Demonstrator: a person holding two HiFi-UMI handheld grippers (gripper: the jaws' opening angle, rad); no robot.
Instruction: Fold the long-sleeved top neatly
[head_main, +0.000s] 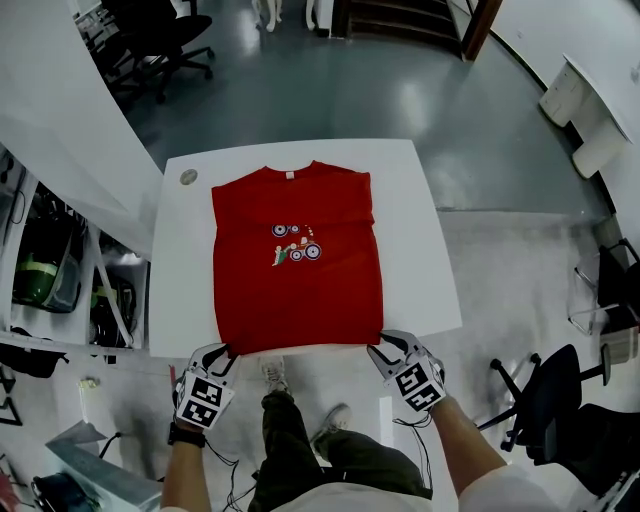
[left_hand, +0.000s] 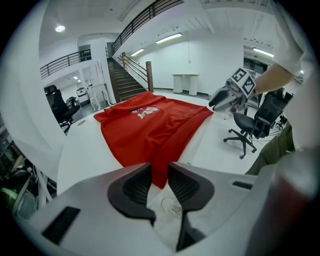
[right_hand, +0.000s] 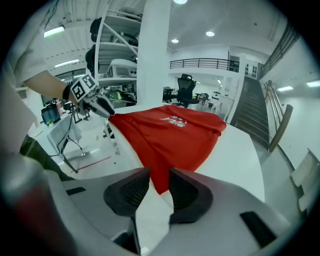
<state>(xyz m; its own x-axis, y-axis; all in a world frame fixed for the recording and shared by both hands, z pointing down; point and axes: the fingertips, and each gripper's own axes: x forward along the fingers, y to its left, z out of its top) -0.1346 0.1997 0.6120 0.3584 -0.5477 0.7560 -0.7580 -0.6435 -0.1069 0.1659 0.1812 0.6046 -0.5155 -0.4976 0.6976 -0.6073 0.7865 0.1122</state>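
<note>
A red long-sleeved top (head_main: 297, 255) with a small printed picture on the chest lies flat on the white table (head_main: 420, 230), collar away from me, its sleeves tucked in along the sides. My left gripper (head_main: 222, 353) is at the near left hem corner, at the table's near edge. Seen from the left gripper view, the red corner (left_hand: 159, 172) lies in the gap between the jaws, which stand apart without pinching it. My right gripper (head_main: 381, 347) is at the near right hem corner; its jaws are likewise parted around the cloth tip (right_hand: 160, 182).
A small round disc (head_main: 188, 177) lies at the table's far left corner. Shelving with gear (head_main: 60, 280) stands left of the table. Office chairs (head_main: 550, 400) are at the right and one (head_main: 165, 45) at the far left. The person's legs (head_main: 300, 430) are under the near edge.
</note>
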